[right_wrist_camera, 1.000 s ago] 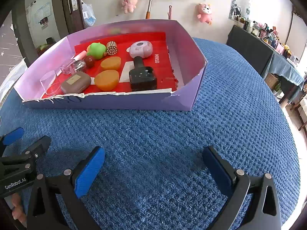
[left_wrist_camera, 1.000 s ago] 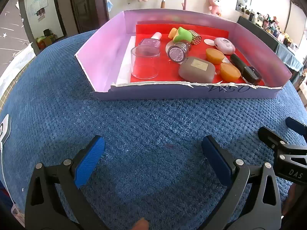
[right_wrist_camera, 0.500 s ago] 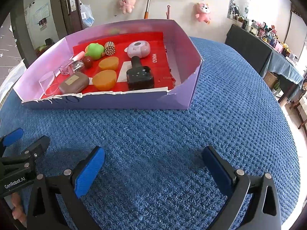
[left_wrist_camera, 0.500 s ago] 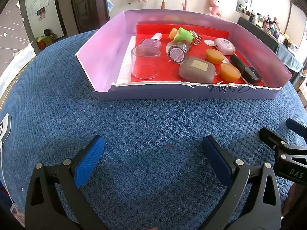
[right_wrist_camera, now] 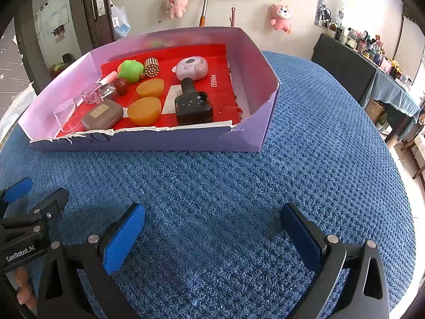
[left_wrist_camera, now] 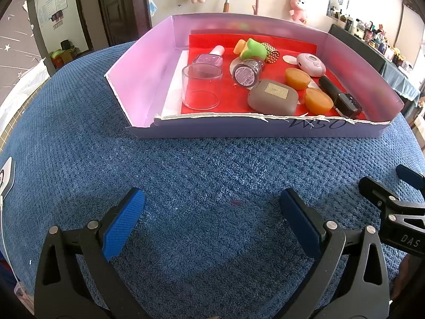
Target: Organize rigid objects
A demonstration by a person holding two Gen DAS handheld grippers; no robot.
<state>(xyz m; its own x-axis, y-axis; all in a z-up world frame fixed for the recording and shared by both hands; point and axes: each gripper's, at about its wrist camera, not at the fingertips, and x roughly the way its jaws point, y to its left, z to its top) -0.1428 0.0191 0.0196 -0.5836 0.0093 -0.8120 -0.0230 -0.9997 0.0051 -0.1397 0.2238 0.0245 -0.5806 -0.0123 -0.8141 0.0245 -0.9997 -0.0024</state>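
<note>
Hovering low over the blue-towelled counter (left_wrist_camera: pixel 212 175), both empty: left tongs (left_wrist_camera: pixel 212 223) and right tongs (right_wrist_camera: pixel 212 228) spread wide, near side of the purple tray (right_wrist_camera: pixel 148 141). All items inside on the red liner. Clear cup (left_wrist_camera: pixel 201 86) rigid, slick, likely fragile: pinch the rim. 2 orange pucks (right_wrist_camera: pixel 144 111) stiff; take across flat faces. Black bottle (right_wrist_camera: pixel 193 106) probably heaviest: grab the neck. Items behind the green toy (right_wrist_camera: pixel 130 70) partly hidden.

The purple tray (left_wrist_camera: pixel 148 61) holds 2 orange soaps (left_wrist_camera: pixel 297 78), 1 clear cup (left_wrist_camera: pixel 201 86), 1 grey case (left_wrist_camera: pixel 273 96), 1 green toy (left_wrist_camera: pixel 253 49), 1 black bottle (right_wrist_camera: pixel 193 105) and 1 pink gadget (right_wrist_camera: pixel 191 67).
</note>
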